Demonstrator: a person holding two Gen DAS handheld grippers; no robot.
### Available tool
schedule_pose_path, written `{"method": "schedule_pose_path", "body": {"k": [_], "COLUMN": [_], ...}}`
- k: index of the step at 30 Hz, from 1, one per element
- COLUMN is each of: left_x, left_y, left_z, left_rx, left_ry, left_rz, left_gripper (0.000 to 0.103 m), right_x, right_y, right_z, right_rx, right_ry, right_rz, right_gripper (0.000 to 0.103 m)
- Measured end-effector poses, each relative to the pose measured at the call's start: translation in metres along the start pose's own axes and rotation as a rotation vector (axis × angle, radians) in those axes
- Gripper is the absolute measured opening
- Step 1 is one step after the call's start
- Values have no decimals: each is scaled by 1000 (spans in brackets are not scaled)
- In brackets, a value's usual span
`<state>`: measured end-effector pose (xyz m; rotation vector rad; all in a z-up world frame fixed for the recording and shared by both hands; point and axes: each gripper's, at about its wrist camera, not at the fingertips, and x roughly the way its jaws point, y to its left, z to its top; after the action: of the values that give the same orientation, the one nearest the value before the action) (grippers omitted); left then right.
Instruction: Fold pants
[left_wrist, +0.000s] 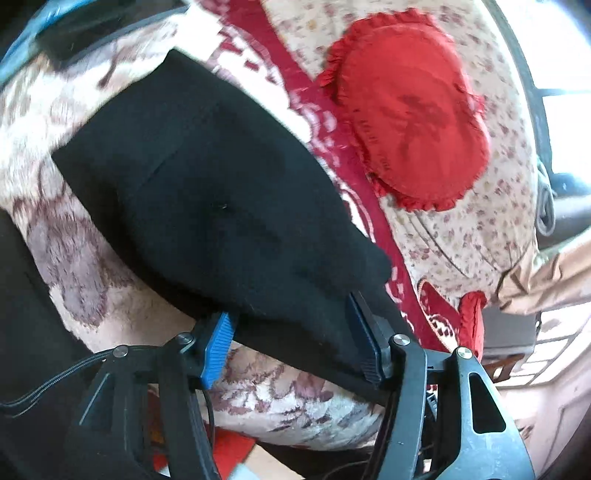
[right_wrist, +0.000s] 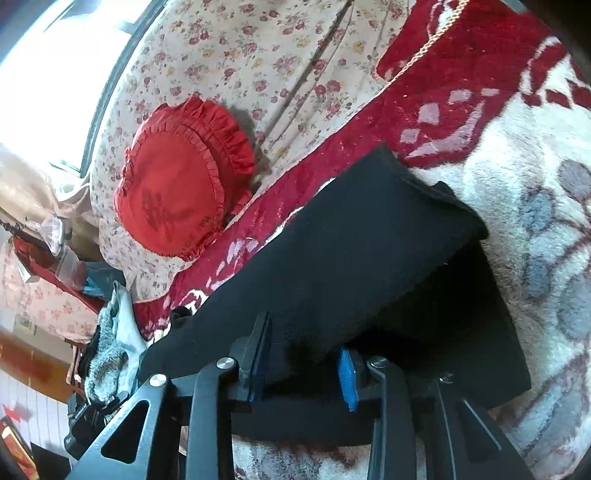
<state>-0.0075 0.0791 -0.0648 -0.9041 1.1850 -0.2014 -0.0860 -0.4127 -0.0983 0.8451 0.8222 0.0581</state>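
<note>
Black pants (left_wrist: 207, 206) lie folded on a cream and red floral blanket (left_wrist: 66, 243) on a bed. In the left wrist view my left gripper (left_wrist: 291, 332) has its blue pads wide apart, with the near edge of the pants lying between them; the jaws are open. In the right wrist view the pants (right_wrist: 351, 251) show a folded top layer lifted at the near edge. My right gripper (right_wrist: 303, 365) also stands open, its blue pads on either side of that edge, not pinching it.
A round red frilled cushion (left_wrist: 406, 110) lies on a floral sheet (left_wrist: 491, 206) beyond the pants; it also shows in the right wrist view (right_wrist: 181, 181). Clothes and clutter (right_wrist: 107, 354) pile at the bed's left side. A bright window (right_wrist: 48, 74) is behind.
</note>
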Motion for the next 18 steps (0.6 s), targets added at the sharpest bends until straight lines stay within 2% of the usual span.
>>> {"method": "schedule_pose_path", "body": {"k": [3,5,6,7,9,14,16,18], "left_x": [6,11,12,12,5,-26,-31,-21], "left_y": [2,-1,-1,-3,-14,-23,-19,-12], "left_z": [0,1,3,4,7,6,1,-3], "left_rx": [2,7,9,20,104,218,262,280], "left_ry": [1,-9,-8,-14,-41,-116,-132,-116], "left_rz": [21,33,38,41,76,76,115,159], "left_gripper": [58,58,57,41,10,7,7,7], "right_x": [1,1,1,1,-6,-34,-42,-40], "right_y": [4,6,8,12,16,37,42,40], "right_z": [0,0,-1,-1,-3,-7,-12,-20], "right_rx": [-30,-58,-83,-111,-128,-189,-212,-224], "right_ry": [-2,-9,-14,-21,-44,-70,-69,-51], "right_rz": [-18,-37,-57,-80,-77,-28,-25,-49], "right_gripper": [31,25,16,8,6,5,5,5]}}
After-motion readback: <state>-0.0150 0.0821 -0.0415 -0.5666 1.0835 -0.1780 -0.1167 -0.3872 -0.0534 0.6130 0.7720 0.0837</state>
